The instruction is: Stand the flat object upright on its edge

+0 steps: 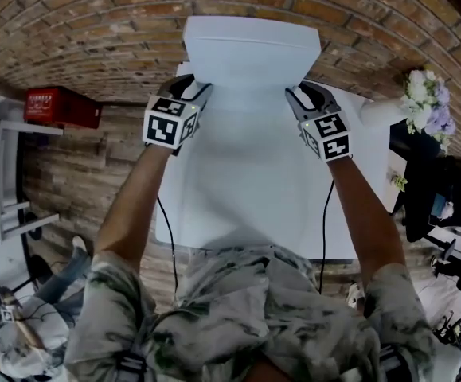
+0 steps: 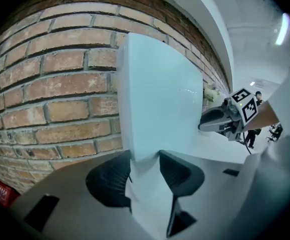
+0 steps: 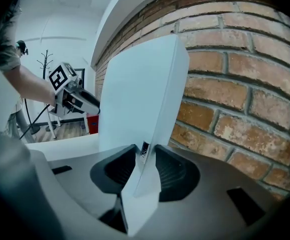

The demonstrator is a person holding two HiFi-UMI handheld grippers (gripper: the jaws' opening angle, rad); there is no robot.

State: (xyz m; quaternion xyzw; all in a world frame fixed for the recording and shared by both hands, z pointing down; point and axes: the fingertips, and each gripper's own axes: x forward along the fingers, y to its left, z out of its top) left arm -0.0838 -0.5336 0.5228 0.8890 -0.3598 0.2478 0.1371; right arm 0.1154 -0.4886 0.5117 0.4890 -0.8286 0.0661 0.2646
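Camouflage-shirted person [image 1: 246, 317] at 6 o'clock. Left tool [image 1: 193, 90] and right tool [image 1: 300, 95] each clamped a side edge of the white flat rectangular panel [image 1: 250, 54], presumably steadying it upright on the white surface [image 1: 246, 197], 12 o'clock, before the red brick wall [image 1: 95, 46].

Brick wall [image 1: 87, 30]: running right across the back, filling the background.
White table [image 1: 238, 213]: standing close by that wall.
Red crate [image 1: 61, 107]: sitting off left, beside the bricks.
Flowers [image 1: 427, 102]: showing pale at the right edge.
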